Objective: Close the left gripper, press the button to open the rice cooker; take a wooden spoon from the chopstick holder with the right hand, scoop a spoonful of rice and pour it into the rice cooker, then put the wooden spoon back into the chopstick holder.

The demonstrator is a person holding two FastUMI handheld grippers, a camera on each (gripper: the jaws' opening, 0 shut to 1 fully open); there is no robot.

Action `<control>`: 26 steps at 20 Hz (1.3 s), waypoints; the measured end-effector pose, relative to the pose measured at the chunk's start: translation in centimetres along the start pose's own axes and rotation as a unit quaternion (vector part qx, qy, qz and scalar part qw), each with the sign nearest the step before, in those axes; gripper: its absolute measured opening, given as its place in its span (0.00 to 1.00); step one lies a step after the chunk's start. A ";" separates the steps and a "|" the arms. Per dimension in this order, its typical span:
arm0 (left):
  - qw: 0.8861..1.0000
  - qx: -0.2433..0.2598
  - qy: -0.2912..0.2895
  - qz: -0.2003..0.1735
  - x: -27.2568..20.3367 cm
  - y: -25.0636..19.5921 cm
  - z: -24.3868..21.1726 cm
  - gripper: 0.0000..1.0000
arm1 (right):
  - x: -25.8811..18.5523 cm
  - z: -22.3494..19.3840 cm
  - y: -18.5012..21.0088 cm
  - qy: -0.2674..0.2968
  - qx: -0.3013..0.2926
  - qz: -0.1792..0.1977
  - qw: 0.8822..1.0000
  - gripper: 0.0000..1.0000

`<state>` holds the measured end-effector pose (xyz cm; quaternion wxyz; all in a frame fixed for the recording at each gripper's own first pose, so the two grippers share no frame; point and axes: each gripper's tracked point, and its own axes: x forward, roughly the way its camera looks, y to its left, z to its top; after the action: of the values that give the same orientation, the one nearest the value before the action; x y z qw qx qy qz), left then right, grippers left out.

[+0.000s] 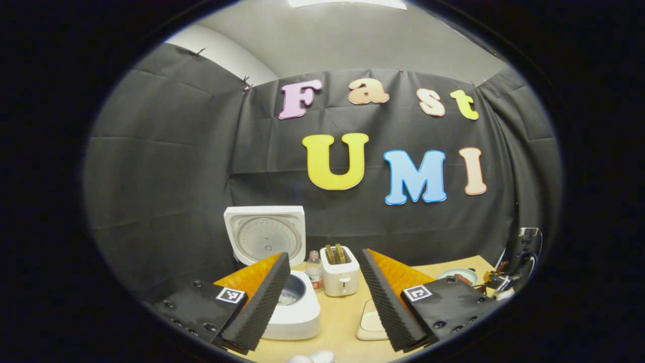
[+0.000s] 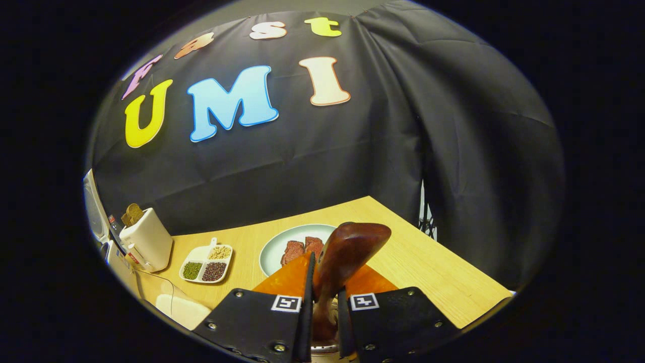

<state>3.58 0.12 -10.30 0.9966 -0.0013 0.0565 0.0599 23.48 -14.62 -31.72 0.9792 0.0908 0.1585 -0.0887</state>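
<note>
While the right gripper (image 2: 322,282) clamps both fingers on the handle of the wooden spoon (image 2: 342,257), the spoon's bowl points up and away over the table (image 2: 428,262), in front of a pale plate (image 2: 282,242) carrying reddish-brown pieces. The spoon bowl shows its back only, so whether it holds rice cannot be told. Under the spoon handle, at the very bottom of the right gripper view, a metal rim (image 2: 322,348) is partly visible (probably the holder, too little shows to be sure). Toward the table's left side in that view sits a divided dish (image 2: 207,264) with three kinds of grain or beans, and beyond it a white toaster (image 2: 148,242) with toast in its slots. In the left gripper view, the left gripper (image 1: 325,272) hangs with jaws spread wide and nothing between them. The rice cooker (image 1: 295,307) stands near the table's left edge with its lid (image 1: 265,234) raised upright; the inner pot is visible, partly hidden behind the left finger, and something pale lies in it. Just beside the cooker, toward the back edge, stand a small bottle (image 1: 314,269) and the toaster. A pale flat pad (image 1: 370,325) lies on the table between the fingers, partly covered by the right one. The other gripper (image 1: 504,282) shows near the table's far right corner.
</note>
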 end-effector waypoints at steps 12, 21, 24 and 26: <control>0.999 -0.036 -0.007 0.019 -0.7 6.8 0.4 0.99 | -8.0 10.7 10.0 -0.078 -0.066 0.067 0.993 0.21; 0.998 -0.032 -0.014 0.056 -1.7 13.6 0.1 0.99 | -13.9 8.9 24.5 -0.072 -0.083 0.173 0.979 0.21; 0.998 -0.025 -0.017 0.057 -1.9 14.2 0.0 0.99 | -13.4 5.3 26.9 -0.052 -0.099 0.184 0.976 0.21; 0.998 -0.021 -0.015 0.052 -1.9 14.0 -0.4 0.99 | -12.6 3.0 28.0 -0.041 -0.123 0.189 0.973 0.21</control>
<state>-0.03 13.77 -10.41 0.9926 -0.0189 0.0403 0.1126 18.26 13.74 -20.59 0.9875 -0.0058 0.1078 0.1150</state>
